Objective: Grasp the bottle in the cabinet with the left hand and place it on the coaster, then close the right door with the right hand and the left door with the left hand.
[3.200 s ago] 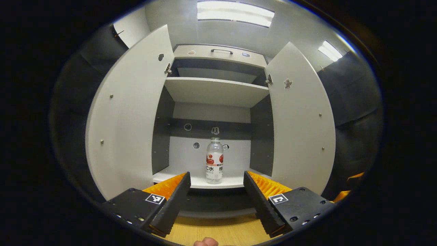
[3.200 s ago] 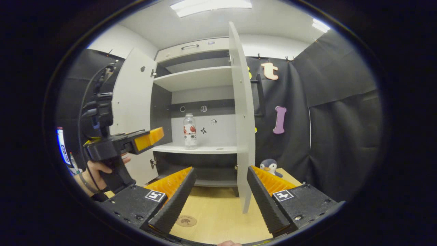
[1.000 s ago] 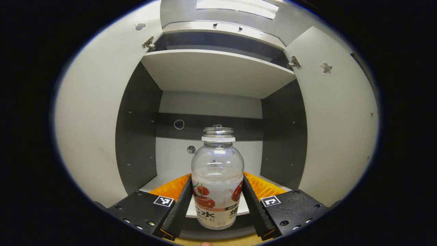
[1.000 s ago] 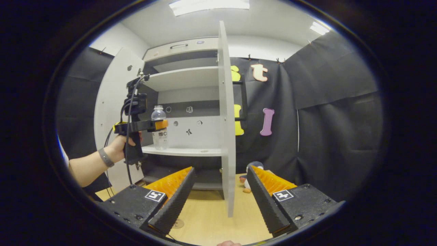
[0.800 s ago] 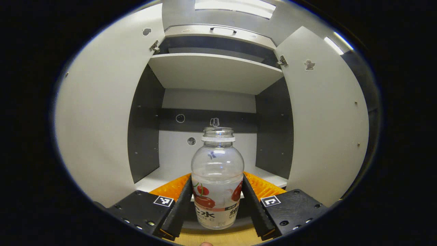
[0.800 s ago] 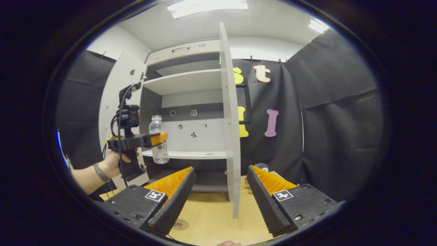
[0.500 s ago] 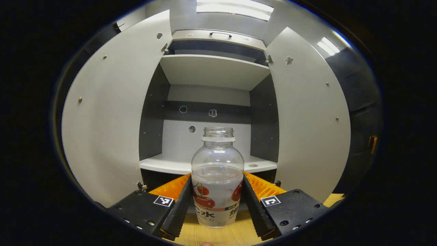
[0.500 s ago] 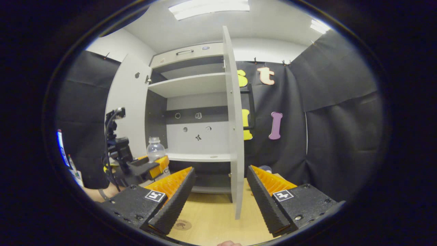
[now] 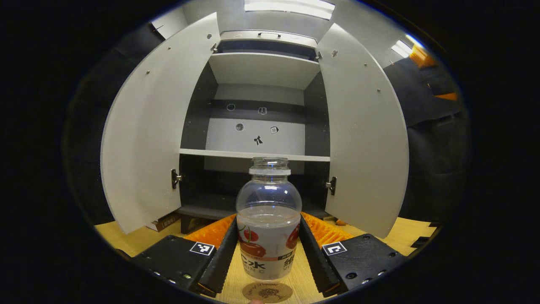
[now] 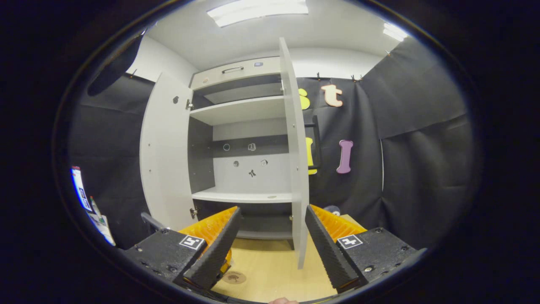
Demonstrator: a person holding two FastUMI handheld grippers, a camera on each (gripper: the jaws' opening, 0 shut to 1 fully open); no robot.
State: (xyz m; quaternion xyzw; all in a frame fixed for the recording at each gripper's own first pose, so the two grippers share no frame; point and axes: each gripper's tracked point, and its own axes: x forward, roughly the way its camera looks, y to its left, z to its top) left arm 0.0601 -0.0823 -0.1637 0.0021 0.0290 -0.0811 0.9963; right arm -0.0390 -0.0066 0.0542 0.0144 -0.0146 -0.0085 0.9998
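wooden tabletop [image 9: 126,238], gripped bottle [image 9: 268,228] above coaster [image 9: 267,292]

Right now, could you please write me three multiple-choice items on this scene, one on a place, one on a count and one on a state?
1. Where is the bottle?
A. On the cabinet's lower shelf
B. Between the left gripper's fingers, just above the coaster
C. Lying on its side on the table

2. How many cabinet doors stand open?
A. None
B. One
C. Two

3. What state is the right gripper in?
A. Open, holding nothing
B. Shut on the bottle
C. Shut on a door handle

Answers:
1. B: in the left gripper view both fingers press the bottle's sides, with the coaster on the table just below its base.
2. C: the left door and the right door both swing outward.
3. A: in the right gripper view its fingers stand apart with only the table and the right door's edge beyond them.
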